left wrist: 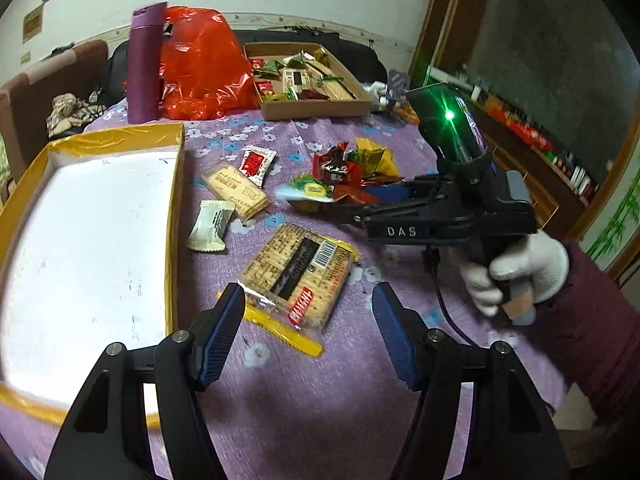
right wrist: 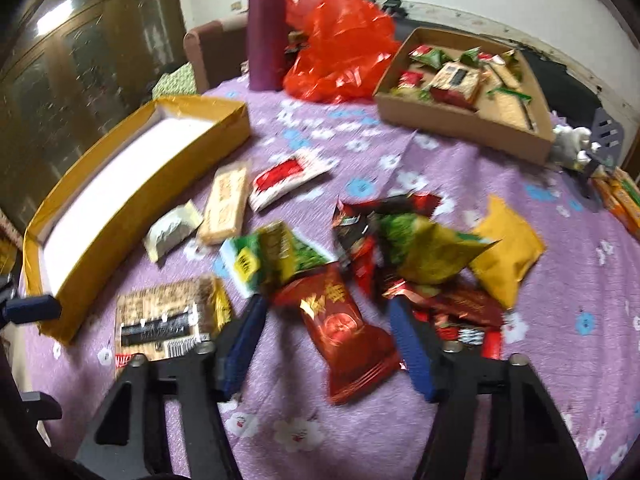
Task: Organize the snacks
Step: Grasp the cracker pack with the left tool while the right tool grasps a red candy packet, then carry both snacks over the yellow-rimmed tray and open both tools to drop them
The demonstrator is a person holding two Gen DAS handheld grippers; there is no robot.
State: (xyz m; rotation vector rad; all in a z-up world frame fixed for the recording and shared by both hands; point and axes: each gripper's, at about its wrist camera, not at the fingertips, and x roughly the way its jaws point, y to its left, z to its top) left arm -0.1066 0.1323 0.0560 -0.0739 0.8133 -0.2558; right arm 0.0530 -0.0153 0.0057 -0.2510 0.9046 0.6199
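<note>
While the snacks lie scattered over the purple flowered cloth (left wrist: 304, 408), the cracker pack (left wrist: 300, 276) sits just ahead of the left gripper (left wrist: 308, 300), between the lines of its two fingers and a little past their tips. That gripper's fingers are spread wide with nothing between the pads, above the cloth. Under the pack's near end a yellow wrapper strip (left wrist: 280, 330) pokes out toward the left finger. Farther ahead and slightly left lie a cream packet (left wrist: 210, 226), a long biscuit bar (left wrist: 236, 190) and a red-and-white sachet (left wrist: 256, 164).

Ahead and to the right of the left gripper, the right gripper (left wrist: 304, 196) reaches sideways into the snack pile (left wrist: 352, 172), gripped by a white-gloved hand (left wrist: 516, 276). From its own camera, the right gripper (right wrist: 328, 312) is also spread apart, with a red snack packet (right wrist: 348, 340) lying on the cloth between its fingers; the pads do not press it. Just beyond its tips lie a green-and-yellow packet (right wrist: 272, 256), a yellow-green pouch (right wrist: 428, 252) and a plain yellow pouch (right wrist: 508, 248).

Left of both grippers stands the gold-edged box (left wrist: 172, 216) with a white floor. Far ahead are a cardboard tray (left wrist: 316, 109) holding snacks, a red plastic bag (left wrist: 204, 64) and a purple flask (left wrist: 144, 64).
</note>
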